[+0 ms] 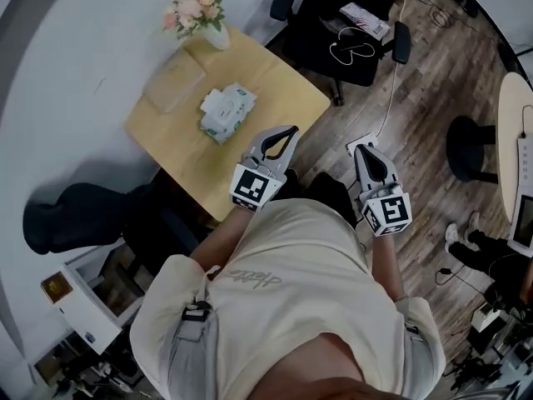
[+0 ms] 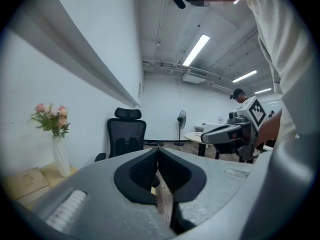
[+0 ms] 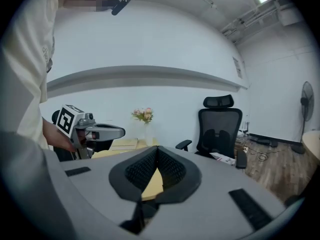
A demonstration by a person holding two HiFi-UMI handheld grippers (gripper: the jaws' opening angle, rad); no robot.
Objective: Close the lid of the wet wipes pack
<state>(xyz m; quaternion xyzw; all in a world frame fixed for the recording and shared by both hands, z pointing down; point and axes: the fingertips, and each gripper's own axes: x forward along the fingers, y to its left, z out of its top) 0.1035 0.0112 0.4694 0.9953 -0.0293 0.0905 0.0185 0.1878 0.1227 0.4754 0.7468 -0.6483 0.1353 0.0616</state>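
The wet wipes pack (image 1: 226,112), white with green print, lies in the middle of the small wooden table (image 1: 287,86). From this height I cannot tell whether its lid is up or down. My left gripper (image 1: 288,132) hovers at the table's near edge, about a hand's length short of the pack, its jaws shut on nothing (image 2: 157,151). My right gripper (image 1: 361,149) is held off the table over the wooden floor, also shut and empty (image 3: 156,149). Each gripper view shows the other gripper level beside it, and the pack appears in neither.
A vase of pink flowers (image 1: 197,13) stands at the table's far corner, with a flat beige box (image 1: 175,82) beside it. A black office chair (image 1: 346,40) stands behind the table, a dark bag (image 1: 71,215) and white bin (image 1: 87,294) to the left.
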